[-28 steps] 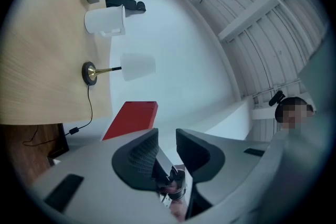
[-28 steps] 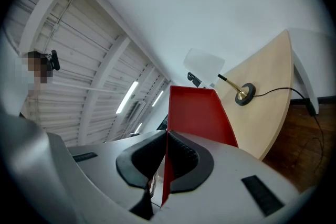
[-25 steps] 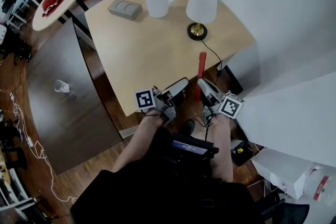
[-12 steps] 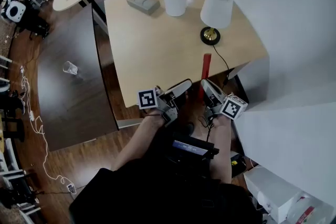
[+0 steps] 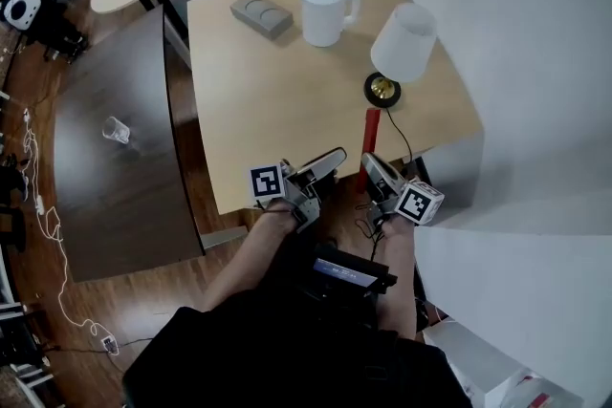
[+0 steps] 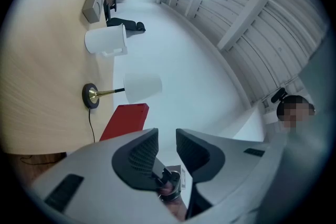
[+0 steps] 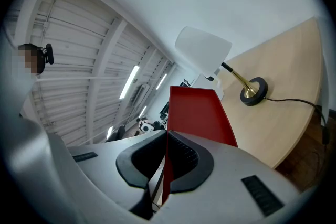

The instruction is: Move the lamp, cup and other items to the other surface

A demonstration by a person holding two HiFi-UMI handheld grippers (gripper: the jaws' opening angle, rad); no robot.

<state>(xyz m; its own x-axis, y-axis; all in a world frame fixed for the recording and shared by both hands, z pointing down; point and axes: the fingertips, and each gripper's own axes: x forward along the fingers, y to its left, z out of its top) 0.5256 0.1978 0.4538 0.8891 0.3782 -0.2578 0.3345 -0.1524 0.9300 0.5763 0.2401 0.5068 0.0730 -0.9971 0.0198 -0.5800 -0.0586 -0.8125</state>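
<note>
Right now the right gripper (image 5: 368, 163) has its jaws shut on one edge of a thin red panel (image 5: 371, 131). The panel stands on edge at the lower right of the pale bench (image 5: 277, 100), and its far end is near the base of the lamp (image 5: 402, 43). Just beside it, the left gripper (image 5: 330, 158) has its jaws narrowly apart with nothing between them.

The white jug (image 5: 325, 12) and grey box (image 5: 261, 12) sit toward the top of the frame. A clear cup (image 5: 116, 130) stands alone on the dark bench (image 5: 105, 186) at the left, probably the other surface.

To do this well, lift the panel clear first. Then swing it toward the frame's left, away from the lamp's cord (image 5: 400, 134). A pinch on one edge may let the panel pivot, so carry it slowly.
</note>
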